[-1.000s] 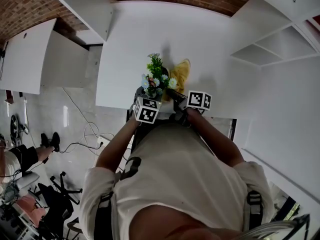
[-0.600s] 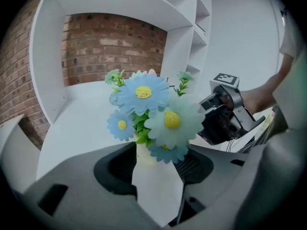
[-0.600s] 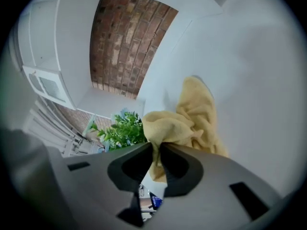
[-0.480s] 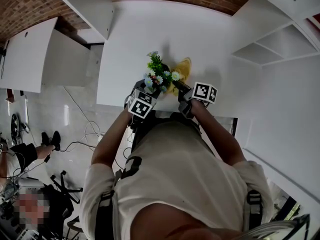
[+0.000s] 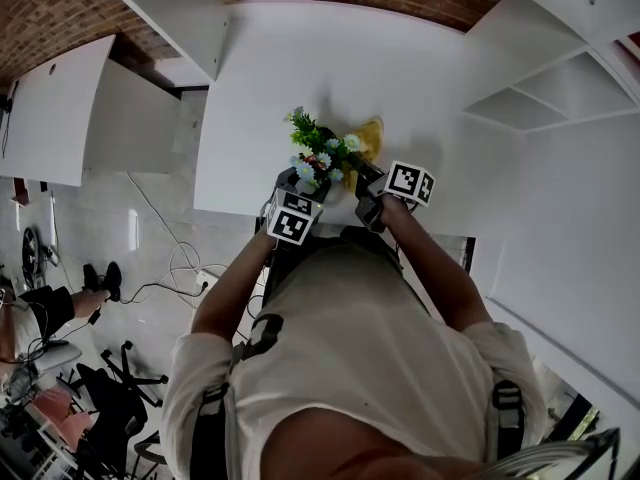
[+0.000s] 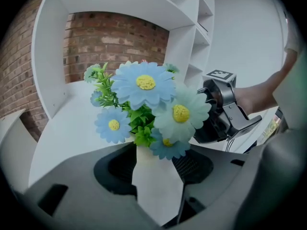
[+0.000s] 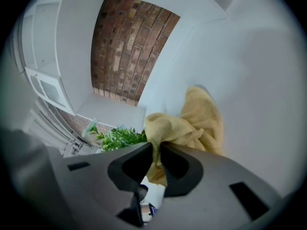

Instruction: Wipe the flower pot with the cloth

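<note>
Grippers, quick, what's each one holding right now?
Left gripper: closed on the pot.
Right gripper: closed on the cloth.

Pot (image 6: pixel 157 188): plain white. Flowers (image 6: pixel 144 84): pale blue petals, yellow centres. Leaves (image 6: pixel 142 124): green. Cloth (image 7: pixel 194 121): plain yellow. Left gripper (image 6: pixel 158 169) and right gripper (image 7: pixel 157 152): dark grey. Cubes (image 5: pixel 410 182): black-and-white square markers. Table (image 5: pixel 420 88) and shelves (image 6: pixel 184 47): white. Wall (image 7: pixel 127 47): red-brown brick, pale mortar lines. Floor (image 5: pixel 160 238): light grey. Shirt (image 5: pixel 370 348): white, with black straps (image 5: pixel 262 338).
</note>
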`<control>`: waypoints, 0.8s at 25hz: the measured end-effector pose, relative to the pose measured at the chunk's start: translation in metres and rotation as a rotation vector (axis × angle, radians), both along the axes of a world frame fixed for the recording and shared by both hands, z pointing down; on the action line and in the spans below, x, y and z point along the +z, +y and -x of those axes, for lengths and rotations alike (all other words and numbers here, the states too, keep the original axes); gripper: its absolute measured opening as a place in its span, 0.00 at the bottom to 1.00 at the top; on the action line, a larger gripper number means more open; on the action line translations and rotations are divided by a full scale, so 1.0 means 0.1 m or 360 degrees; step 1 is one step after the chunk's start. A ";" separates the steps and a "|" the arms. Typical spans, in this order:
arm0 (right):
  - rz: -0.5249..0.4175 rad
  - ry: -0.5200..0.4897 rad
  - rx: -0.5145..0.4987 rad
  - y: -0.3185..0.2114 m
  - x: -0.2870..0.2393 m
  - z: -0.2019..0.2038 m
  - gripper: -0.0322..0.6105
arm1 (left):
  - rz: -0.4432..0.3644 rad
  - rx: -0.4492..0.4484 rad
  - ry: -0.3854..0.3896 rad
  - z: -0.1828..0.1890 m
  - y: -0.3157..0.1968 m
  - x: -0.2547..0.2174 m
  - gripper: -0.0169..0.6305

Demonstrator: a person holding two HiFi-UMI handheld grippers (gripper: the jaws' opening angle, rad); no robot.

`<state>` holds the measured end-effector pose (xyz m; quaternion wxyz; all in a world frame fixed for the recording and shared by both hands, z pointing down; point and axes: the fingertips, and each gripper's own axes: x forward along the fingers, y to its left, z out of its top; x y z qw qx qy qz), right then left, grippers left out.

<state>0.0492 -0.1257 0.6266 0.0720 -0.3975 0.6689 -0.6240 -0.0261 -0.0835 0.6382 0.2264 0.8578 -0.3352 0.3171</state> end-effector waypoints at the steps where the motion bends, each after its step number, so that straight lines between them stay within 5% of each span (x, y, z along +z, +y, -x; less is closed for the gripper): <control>1: 0.0008 0.0015 -0.0017 0.03 0.03 0.00 0.15 | 0.0002 0.0007 0.0004 0.00 0.01 0.00 0.40; 8: 0.0066 0.0109 -0.0099 0.24 0.23 0.04 0.15 | -0.0127 0.0109 -0.0030 0.17 -0.10 -0.11 0.40; 14: 0.0060 0.0110 -0.0061 0.11 0.20 -0.05 0.15 | -0.0233 0.0457 -0.0188 0.42 -0.24 -0.17 0.42; 20: 0.0068 0.0100 -0.0066 0.14 0.19 0.00 0.15 | -0.0310 0.0689 -0.0293 0.28 -0.35 -0.09 0.46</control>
